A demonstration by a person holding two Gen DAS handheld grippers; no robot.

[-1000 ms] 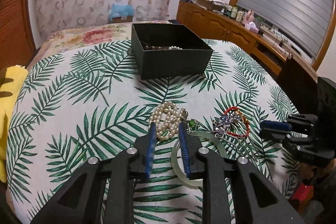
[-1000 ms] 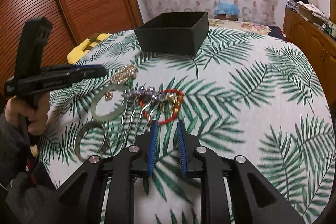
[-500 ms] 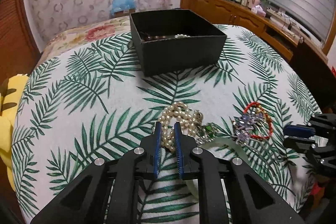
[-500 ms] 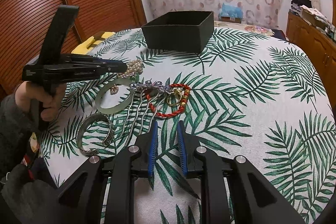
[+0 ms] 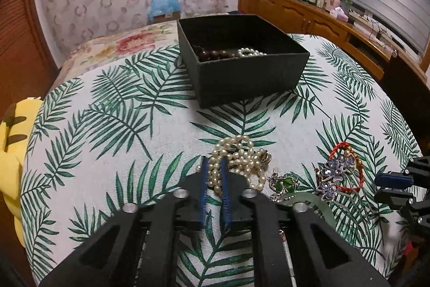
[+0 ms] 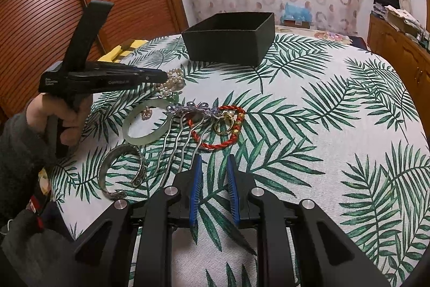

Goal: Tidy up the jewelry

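While its jaws have just been closing on the pearl necklace (image 5: 236,160) heaped on the leaf-print worktop (image 5: 107,125), the left claw (image 5: 214,168) faces the open box (image 5: 250,77) straight ahead; the right claw (image 6: 213,166) idles, part-open, empty.

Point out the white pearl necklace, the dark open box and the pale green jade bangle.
white pearl necklace (image 5: 242,163), left wrist view, on the heaped strands.
dark open box (image 5: 250,77), left wrist view, on its near wall.
pale green jade bangle (image 6: 133,137), right wrist view, on its near-left rim.
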